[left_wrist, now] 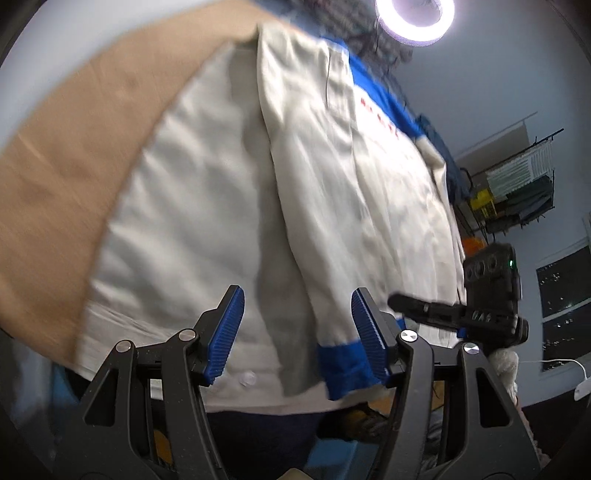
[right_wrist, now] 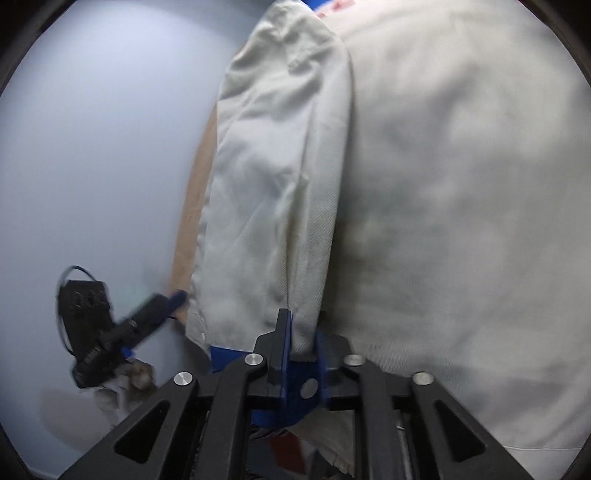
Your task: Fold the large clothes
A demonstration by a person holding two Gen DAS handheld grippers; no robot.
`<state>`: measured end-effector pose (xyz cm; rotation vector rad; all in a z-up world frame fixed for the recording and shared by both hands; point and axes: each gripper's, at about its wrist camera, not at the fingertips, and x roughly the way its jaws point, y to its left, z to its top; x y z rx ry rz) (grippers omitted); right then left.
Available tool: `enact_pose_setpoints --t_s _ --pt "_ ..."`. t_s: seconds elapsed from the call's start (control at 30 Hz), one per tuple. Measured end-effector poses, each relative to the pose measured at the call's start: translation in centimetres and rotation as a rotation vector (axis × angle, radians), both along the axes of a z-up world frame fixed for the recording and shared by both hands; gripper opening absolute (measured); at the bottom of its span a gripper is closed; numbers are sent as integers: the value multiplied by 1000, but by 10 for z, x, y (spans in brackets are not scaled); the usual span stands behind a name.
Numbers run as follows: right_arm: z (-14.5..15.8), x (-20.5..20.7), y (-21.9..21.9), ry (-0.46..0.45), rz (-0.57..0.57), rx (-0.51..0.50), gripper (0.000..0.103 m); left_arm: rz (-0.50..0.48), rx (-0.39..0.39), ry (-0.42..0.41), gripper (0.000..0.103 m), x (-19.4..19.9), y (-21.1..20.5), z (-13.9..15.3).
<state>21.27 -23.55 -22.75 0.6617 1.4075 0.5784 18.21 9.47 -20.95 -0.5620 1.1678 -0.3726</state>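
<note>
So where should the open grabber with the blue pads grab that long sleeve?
Probably the blue cuff of the sleeve. It is a thick, firm band lying at the near edge, right in front of the open left gripper. Come straight in from the near side so one pad slips under.

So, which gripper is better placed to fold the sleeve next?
Right. The right gripper is already shut on the sleeve near its blue cuff; the left gripper is open.

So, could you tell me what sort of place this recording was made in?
Probably a home room set up for recording: a ring light overhead, a cluttered wall rack, a dark window, and a tan table holding the jacket.
</note>
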Motion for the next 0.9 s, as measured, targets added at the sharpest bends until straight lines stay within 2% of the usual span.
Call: enact_pose_setpoints --t_s 0.13,0.17,0.2,0.23,0.27,0.3,0.43,0.5,0.57,0.63,0.73,0.8,0.83,0.9 --pt "-1 -4 0 1 5 26 31 -23 -52 59 62 1 -16 -20" --pt "1 -6 -3 -1 12 31 28 -36 -73 67 62 1 -21 -22" --pt "4 -8 0 -10 34 42 27 -46 -85 67 49 1 -24 -22" --pt "2 0 6 -14 42 44 23 -67 -79 67 19 2 -30 -22" --pt "7 -2 8 -27 51 48 15 -81 -56 58 9 2 -33 -19" --pt "11 -2 10 -37 55 46 12 -83 -43 41 7 1 -34 -15" --pt "23 -3 24 -58 50 110 8 -75 7 -77 5 -12 -12 29" --pt "37 -8 41 -91 101 131 8 -69 50 -135 4 -24 4 49" --pt "42 -12 62 -115 172 105 8 -59 163 -197 5 -37 16 63" --pt "37 -14 92 -133 267 8 8 -57 236 -197 4 -41 20 57" --pt "27 -14 113 -136 361 -137 13 -66 256 -127 4 -38 23 30" --pt "33 -14 115 -155 413 -171 17 -69 263 -114 4 -40 26 20" --pt "45 -13 111 -178 436 -177 25 -68 250 -107 4 -42 30 16" --pt "66 -7 105 -226 439 -167 31 -59 226 -102 4 -43 36 14"
